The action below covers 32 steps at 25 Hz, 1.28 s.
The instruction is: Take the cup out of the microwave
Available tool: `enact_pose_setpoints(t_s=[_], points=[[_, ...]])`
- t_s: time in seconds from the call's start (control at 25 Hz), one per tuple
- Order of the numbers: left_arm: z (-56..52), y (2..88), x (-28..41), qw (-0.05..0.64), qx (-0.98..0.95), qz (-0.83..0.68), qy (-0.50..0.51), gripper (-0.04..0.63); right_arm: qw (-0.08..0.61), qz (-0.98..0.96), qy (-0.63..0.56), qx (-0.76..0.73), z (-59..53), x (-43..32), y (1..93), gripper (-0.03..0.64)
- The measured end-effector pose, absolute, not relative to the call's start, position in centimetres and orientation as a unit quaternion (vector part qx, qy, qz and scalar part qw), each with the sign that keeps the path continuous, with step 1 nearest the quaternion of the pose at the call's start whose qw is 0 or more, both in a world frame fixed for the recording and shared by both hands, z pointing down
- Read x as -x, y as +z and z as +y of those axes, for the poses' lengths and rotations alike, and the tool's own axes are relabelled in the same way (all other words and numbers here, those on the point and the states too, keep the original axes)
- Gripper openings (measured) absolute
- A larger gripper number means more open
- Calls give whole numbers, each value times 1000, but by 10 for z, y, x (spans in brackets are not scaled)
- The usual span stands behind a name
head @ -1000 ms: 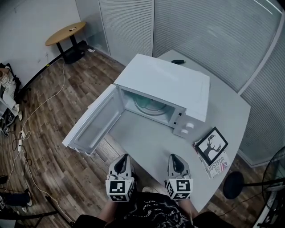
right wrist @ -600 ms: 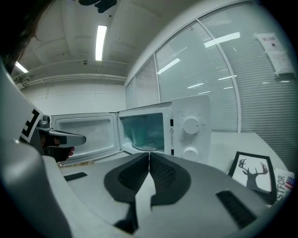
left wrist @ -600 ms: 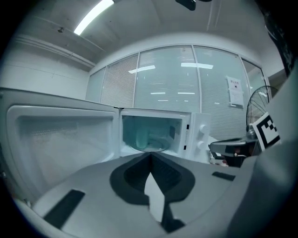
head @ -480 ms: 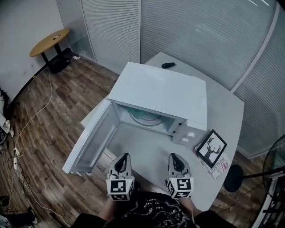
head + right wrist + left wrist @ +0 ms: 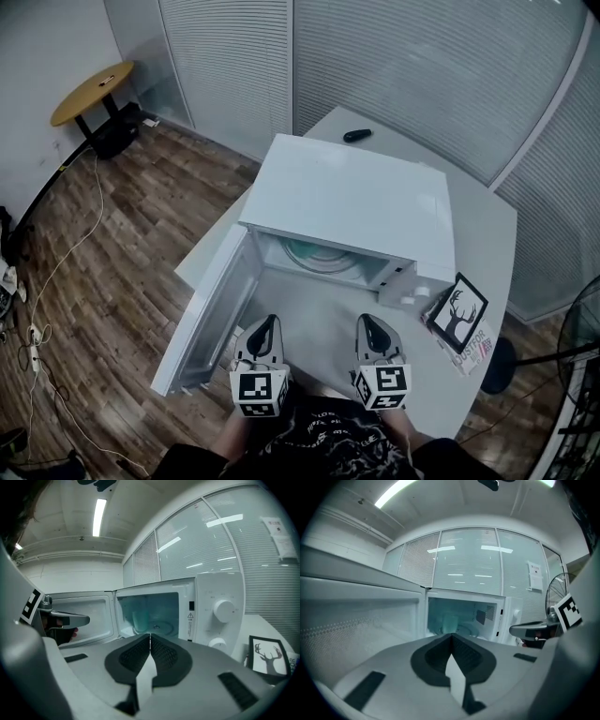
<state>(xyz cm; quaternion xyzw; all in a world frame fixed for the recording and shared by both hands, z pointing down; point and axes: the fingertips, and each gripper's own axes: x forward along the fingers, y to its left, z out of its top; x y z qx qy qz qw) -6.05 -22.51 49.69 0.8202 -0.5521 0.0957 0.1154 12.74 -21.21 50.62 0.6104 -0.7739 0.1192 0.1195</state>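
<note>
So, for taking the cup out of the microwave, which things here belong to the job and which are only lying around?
For the job:
- cup, inside the microwave
- door, standing open
- left gripper and right gripper, both shut and empty

Lying about:
- deer picture
- small black object behind the microwave
- round wooden table
- fan

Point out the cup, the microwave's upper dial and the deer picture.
cup (image 5: 140, 619), right gripper view, middle of its wall.
upper dial (image 5: 224, 610), right gripper view, its face.
deer picture (image 5: 459, 313), head view, centre of the print.
</note>
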Motion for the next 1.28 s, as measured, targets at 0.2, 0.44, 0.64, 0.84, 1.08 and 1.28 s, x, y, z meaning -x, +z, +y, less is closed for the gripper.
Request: enact_pose_setpoints(t_s=[0.2, 0.44, 0.64, 0.84, 1.08, 1.28], points=[[-238, 497, 69, 107, -829, -541, 96, 6, 112, -767, 122, -620, -225, -116, 508, 6], [-247, 496, 68, 105, -847, -512, 94, 6, 102, -764, 127, -624, -241, -104, 509, 6], [-253, 487, 67, 93, -856, -501, 86, 6, 92, -765, 127, -624, -255, -92, 501, 10], [-257, 491, 68, 100, -859, -495, 84, 6, 95, -773, 130, -613, -265, -82, 504, 117], [-258, 493, 76, 107, -857, -496, 83, 6, 98, -790, 131, -591, -280, -66, 503, 227], [-259, 493, 78, 106, -856, -499, 83, 6, 100, -796, 122, -584, -297, -60, 501, 281]])
